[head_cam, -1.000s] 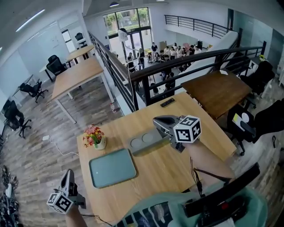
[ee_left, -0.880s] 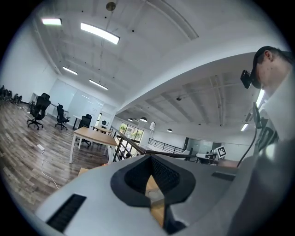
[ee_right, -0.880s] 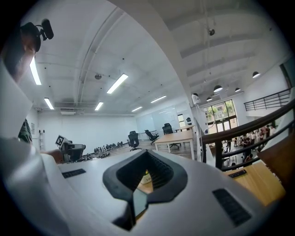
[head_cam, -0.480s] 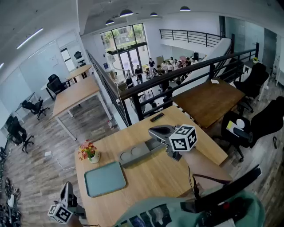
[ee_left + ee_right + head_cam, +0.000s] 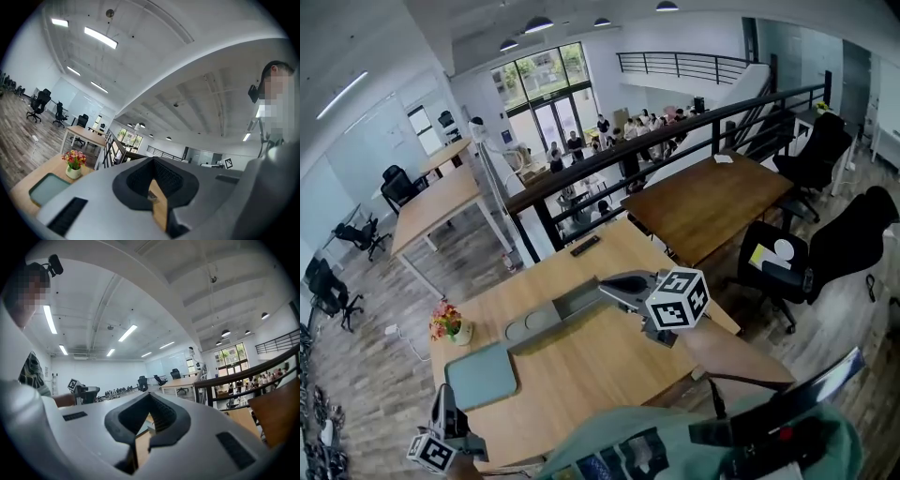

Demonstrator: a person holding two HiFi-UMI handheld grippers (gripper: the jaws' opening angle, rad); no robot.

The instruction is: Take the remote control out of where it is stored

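Note:
A slim black remote control (image 5: 585, 246) lies on the wooden table (image 5: 581, 361) near its far edge, beside the railing. My right gripper (image 5: 607, 280) hovers over the table's middle with its jaws together and nothing between them, pointing left above the end of a grey holder (image 5: 546, 319) that has round recesses. The remote is well beyond its tips. My left gripper (image 5: 443, 395) hangs low off the table's near left corner, pointing up, shut and empty. In the left gripper view the pads (image 5: 161, 180) meet; in the right gripper view the pads (image 5: 161, 418) also meet.
A teal tray (image 5: 481, 375) lies at the table's left end, with a small flower pot (image 5: 447, 324) behind it. A black railing (image 5: 609, 159) runs along the far edge. Another brown table (image 5: 708, 202) and black office chairs (image 5: 787, 262) stand to the right.
The head view has swung, so the table and its objects sit lower and further left in the picture. Both grippers keep their places and stay shut.

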